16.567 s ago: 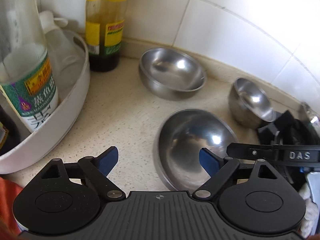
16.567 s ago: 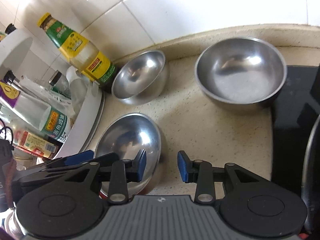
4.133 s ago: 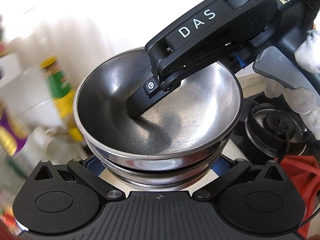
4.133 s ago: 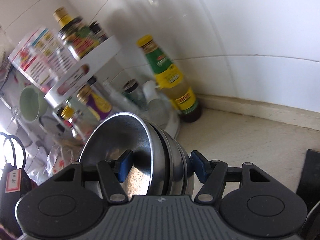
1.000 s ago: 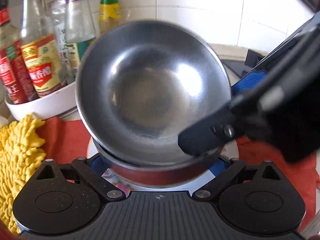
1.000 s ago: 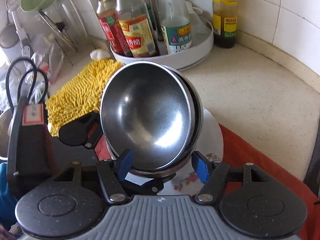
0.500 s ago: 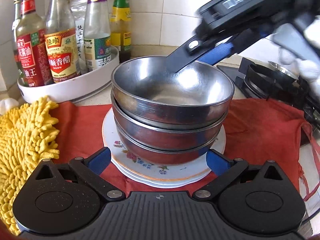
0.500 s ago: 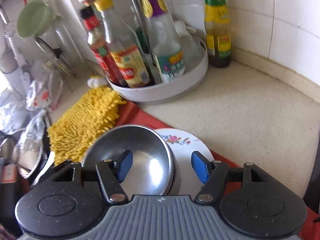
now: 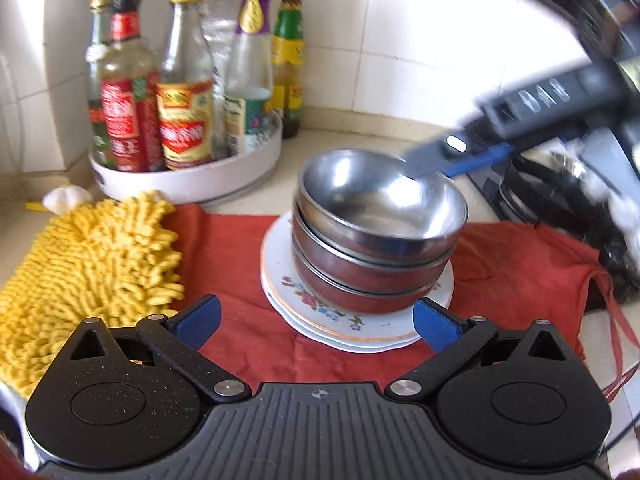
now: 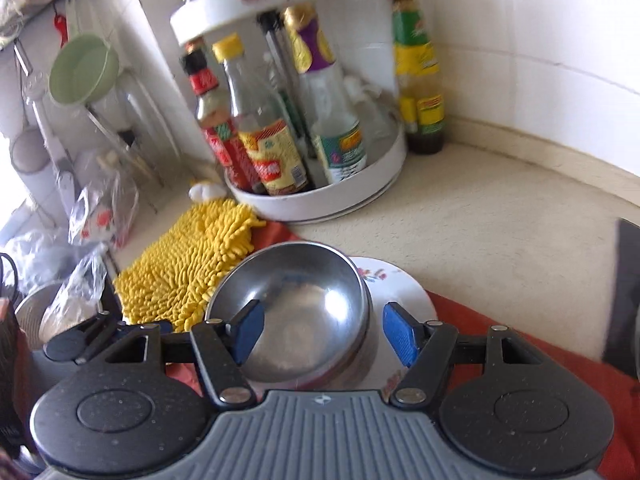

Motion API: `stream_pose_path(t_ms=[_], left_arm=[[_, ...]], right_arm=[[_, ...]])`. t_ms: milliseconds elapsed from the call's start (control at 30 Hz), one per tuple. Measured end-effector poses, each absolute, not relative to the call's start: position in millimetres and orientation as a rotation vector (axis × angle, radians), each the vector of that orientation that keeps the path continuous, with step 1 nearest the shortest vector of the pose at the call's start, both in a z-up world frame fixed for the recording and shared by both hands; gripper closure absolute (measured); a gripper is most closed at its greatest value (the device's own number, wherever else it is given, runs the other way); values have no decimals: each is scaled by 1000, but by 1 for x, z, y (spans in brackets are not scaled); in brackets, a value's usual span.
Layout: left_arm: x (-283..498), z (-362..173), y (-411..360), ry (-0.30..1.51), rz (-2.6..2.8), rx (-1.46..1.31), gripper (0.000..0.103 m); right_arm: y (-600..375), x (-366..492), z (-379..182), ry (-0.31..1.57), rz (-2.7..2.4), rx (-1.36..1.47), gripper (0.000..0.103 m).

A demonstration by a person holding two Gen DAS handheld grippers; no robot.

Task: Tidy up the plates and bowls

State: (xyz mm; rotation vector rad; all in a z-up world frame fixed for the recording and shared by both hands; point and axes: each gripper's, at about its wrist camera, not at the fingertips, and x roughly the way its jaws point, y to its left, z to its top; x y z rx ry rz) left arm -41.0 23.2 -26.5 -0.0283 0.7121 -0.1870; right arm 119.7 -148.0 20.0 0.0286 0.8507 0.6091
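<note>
The right tool [image 9: 472, 156] is motion-blurred – bottle labels [image 9: 180, 128] too smeared to read.

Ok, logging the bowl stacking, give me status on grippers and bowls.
Left gripper open, empty. Right gripper open above the bowl stack. Stack nested on floral plates, red cloth beneath. Nothing in the way.

Pretty bright daylight on my feeds, glare on the steel bowls [image 9: 380, 216], motion blur everywhere, fisheye bending and dark corners.
</note>
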Motion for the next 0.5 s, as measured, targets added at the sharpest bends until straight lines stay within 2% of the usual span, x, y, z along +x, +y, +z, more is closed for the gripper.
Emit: stream_pose_path(t_ms=[300,500], left_arm=[[-44,-13,34,721,-49,-90,0],[-50,-6,32,707,6,-94,0]], right_arm=[[-153,35,8,725,447,51,35],[-155,17,3,725,406,106,31]])
